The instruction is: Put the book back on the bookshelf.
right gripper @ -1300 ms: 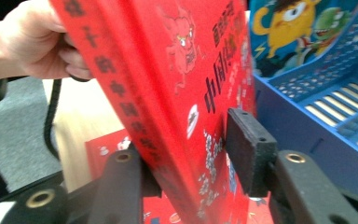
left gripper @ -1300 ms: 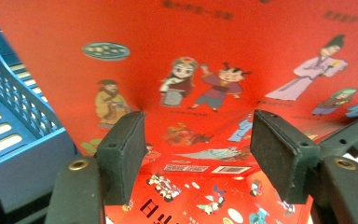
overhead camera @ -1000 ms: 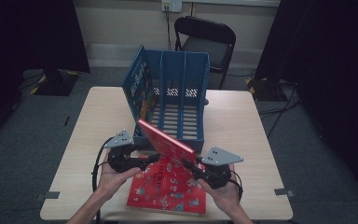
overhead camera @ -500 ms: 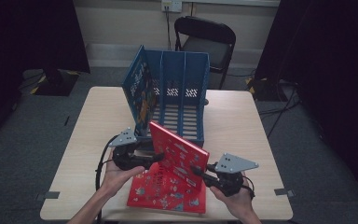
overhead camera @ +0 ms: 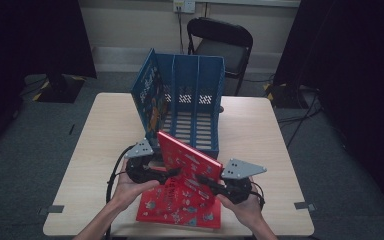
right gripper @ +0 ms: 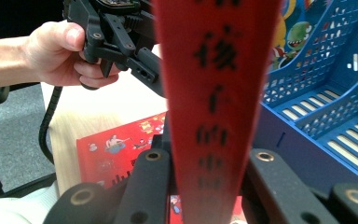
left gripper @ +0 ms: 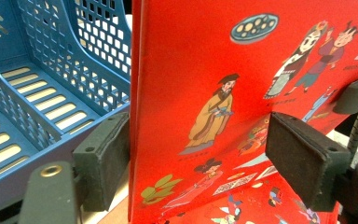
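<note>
**Red book raised on edge at the bench**

High view: I held the red book tilted above another red book on the pale bench, before the blue rack; grey carpet, black chair behind.

Left gripper view: my left gripper fingers had just been opening, spread around the book, the right pad clear.

Right gripper view: my right gripper fingers pinched its spine.

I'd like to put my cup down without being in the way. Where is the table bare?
The table is bare right of the blue file rack and left of it, to the edges. The near middle is crowded: a flat red book, a raised red book and both grippers.
</note>
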`<state>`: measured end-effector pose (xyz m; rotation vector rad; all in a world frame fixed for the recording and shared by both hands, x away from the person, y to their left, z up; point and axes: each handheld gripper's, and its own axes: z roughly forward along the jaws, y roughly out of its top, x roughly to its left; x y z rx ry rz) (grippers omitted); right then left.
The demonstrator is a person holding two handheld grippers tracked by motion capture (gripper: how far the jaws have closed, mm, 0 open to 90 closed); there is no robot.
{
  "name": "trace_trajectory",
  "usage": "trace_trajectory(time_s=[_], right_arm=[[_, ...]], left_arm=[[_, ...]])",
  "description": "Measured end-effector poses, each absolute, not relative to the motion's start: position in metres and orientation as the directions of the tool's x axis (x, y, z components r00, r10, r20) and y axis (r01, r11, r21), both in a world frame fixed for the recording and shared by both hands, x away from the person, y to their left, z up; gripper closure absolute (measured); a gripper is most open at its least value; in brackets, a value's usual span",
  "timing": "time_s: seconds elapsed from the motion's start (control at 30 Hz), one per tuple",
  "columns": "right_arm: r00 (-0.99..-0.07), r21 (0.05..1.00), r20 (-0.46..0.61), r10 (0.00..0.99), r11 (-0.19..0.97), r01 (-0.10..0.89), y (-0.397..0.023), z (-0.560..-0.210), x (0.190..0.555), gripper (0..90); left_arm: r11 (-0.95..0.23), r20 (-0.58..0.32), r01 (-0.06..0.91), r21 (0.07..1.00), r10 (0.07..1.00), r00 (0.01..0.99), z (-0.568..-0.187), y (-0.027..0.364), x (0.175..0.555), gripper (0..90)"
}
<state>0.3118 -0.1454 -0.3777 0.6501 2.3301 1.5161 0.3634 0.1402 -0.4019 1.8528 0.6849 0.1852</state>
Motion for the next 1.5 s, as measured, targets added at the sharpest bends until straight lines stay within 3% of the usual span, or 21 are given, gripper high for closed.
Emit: trace_trajectory(time_s=[0.37, 0.73, 0.83, 1.5], right_arm=[[-0.848, 0.922, -0.018, 0.53, 0.336, 0.19, -0.142, -0.382, 0.318, 80.5], [-0.835, 0.921, 0.044, 0.549, 0.301, 0.247, -0.145, -0.377, 0.323, 80.6], [-0.833, 0.921, 0.055, 0.55, 0.295, 0.256, -0.145, -0.375, 0.324, 80.6], [-0.828, 0.935, 0.058, 0.558, 0.261, 0.241, -0.145, -0.35, 0.332, 80.7]], left_arm=[[-0.235, -0.172, 0.352, 0.906, 0.555, 0.814, -0.403, 0.139, 0.364, 25.6], [-0.316, -0.137, 0.401, 0.86, 0.613, 0.778, -0.417, 0.18, 0.353, 21.5], [-0.286, -0.181, 0.447, 0.848, 0.637, 0.749, -0.428, 0.198, 0.354, 21.2], [-0.243, -0.186, 0.508, 0.826, 0.734, 0.653, -0.446, 0.23, 0.367, 23.6]])
